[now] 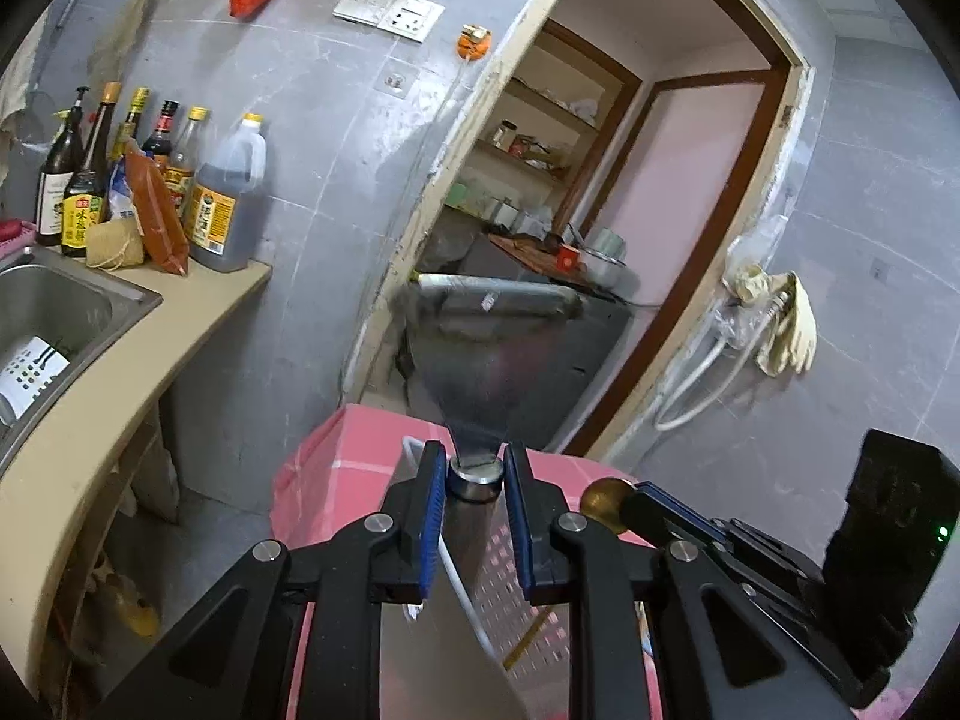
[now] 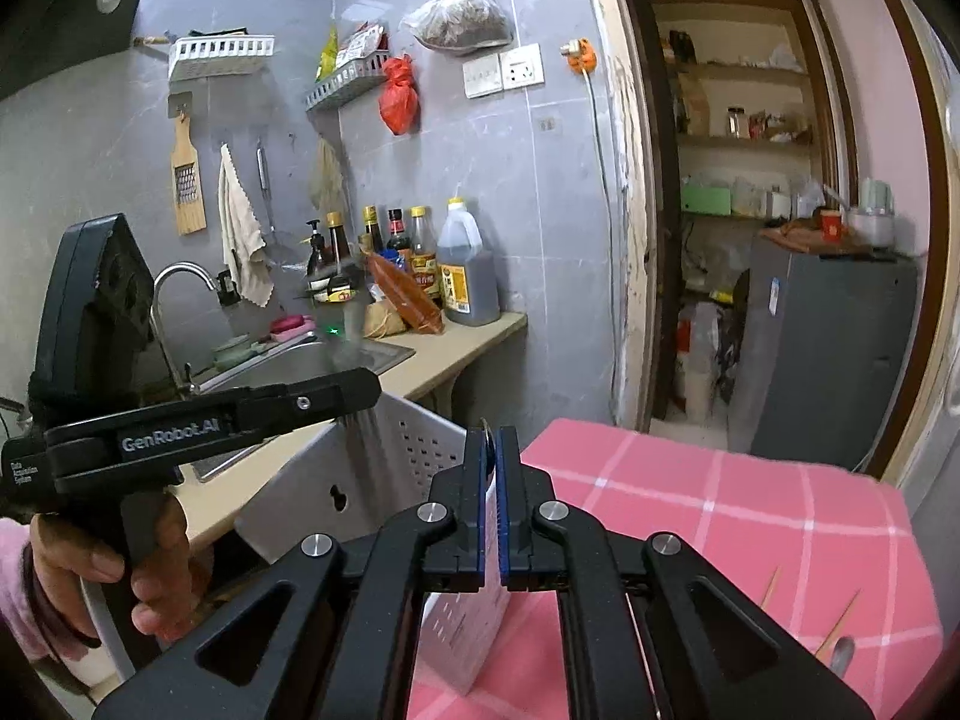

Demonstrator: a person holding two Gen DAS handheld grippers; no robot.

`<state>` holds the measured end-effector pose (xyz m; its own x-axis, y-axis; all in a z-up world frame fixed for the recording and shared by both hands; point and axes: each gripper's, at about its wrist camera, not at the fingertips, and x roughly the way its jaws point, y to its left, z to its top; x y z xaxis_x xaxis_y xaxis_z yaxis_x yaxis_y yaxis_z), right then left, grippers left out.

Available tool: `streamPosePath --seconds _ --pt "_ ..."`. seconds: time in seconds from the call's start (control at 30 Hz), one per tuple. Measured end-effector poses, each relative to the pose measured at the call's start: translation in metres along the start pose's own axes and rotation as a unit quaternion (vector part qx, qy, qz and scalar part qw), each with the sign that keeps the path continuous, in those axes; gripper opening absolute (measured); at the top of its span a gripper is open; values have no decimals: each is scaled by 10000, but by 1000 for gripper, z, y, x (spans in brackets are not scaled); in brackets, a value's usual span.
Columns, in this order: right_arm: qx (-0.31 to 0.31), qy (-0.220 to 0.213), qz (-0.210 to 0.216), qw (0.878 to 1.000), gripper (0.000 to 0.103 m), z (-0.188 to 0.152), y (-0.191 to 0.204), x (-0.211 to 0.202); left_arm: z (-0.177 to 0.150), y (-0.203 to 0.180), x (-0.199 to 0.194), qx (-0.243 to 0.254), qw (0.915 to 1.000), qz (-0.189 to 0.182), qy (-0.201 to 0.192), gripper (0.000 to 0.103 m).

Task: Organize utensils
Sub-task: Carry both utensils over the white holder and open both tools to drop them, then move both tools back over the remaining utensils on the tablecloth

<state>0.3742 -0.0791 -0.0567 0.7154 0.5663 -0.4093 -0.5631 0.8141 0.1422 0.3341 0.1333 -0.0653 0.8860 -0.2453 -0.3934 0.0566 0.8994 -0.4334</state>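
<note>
My left gripper [image 1: 476, 474] is shut on the round steel handle of a metal spatula [image 1: 486, 354]; its broad blade points away from me, blurred, above the pink checked table [image 1: 354, 456]. A perforated metal utensil holder [image 2: 384, 456] stands on the table's left part, under both grippers. My right gripper [image 2: 493, 450] is shut on a thin metal utensil whose tip [image 2: 487, 427] barely shows between the pads. In the left wrist view the right gripper [image 1: 636, 501] holds a brass-coloured knob end [image 1: 606, 501]. The left gripper's body [image 2: 198, 426] crosses the right wrist view.
A steel sink [image 1: 54, 300] and a counter with several sauce bottles [image 1: 144, 180] lie to the left. A doorway with a grey cabinet [image 2: 828, 354] is ahead. Two wooden skewers [image 2: 840, 618] and a spoon end lie on the cloth at the right.
</note>
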Motion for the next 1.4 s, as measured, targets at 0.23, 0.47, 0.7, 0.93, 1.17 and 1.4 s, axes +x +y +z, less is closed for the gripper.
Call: streamPosePath --seconds 0.23,0.47,0.7,0.93,1.17,1.4 --pt "207 -2 18 9998 10 -6 -6 -7 -2 -11 -8 291 9993 -179 164 36" --pt "361 -290 -249 9986 31 3 -16 -32 1 -19 -20 229 9996 -116 126 44" --pt "434 -803 -845 9922 62 17 -32 -78 10 -46 -34 438 9987 179 -207 62" --pt "509 -1223 -1288 9828 96 26 -55 -128 11 -83 -46 645 9952 420 -605 95" --pt "542 -1388 -1696 9742 102 20 -85 -174 -5 -130 -44 1006 9917 362 -715 102" --pt "517 -1227 -1896 9728 102 5 -121 -201 -29 -167 -29 1285 9899 197 -561 102"
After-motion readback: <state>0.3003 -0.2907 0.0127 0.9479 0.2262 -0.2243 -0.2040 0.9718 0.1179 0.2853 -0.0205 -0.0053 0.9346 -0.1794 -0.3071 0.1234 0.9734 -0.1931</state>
